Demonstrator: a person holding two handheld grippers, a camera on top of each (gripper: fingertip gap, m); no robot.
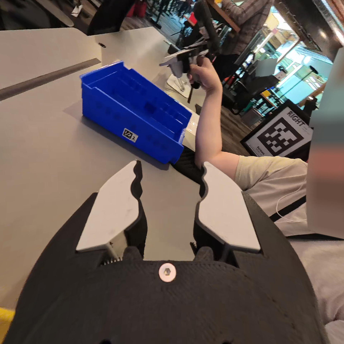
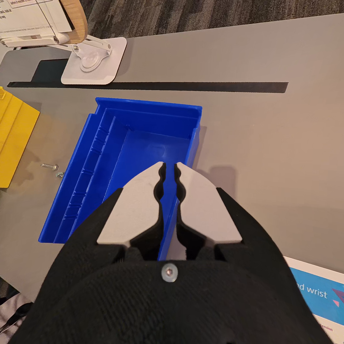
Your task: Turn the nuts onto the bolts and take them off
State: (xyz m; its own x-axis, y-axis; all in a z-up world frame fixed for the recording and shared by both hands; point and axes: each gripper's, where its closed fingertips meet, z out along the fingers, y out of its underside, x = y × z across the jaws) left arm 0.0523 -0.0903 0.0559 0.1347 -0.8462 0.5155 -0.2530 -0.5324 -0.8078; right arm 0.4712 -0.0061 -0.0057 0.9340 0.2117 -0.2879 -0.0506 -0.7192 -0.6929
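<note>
Jaws: the left gripper (image 1: pixel 171 165) stands wide open and holds nothing; the right gripper (image 2: pixel 169 163) is nearly closed, a narrow gap between its tips, nothing held.

The right gripper hangs above the open blue plastic bin (image 2: pixel 141 152), its tips over the bin's bare floor. The left gripper is near the bin's labelled long side, over the grey table (image 1: pixel 46 149). A small silver steel bolt (image 2: pixel 49 165) and a small silver hex nut (image 2: pixel 60 174) lie on the table just beside the bin's other long side, close together, between it and a yellow plastic bin (image 2: pixel 14 137). A white flat-based stand (image 2: pixel 95 63) sits beyond the bin's far end.
</note>
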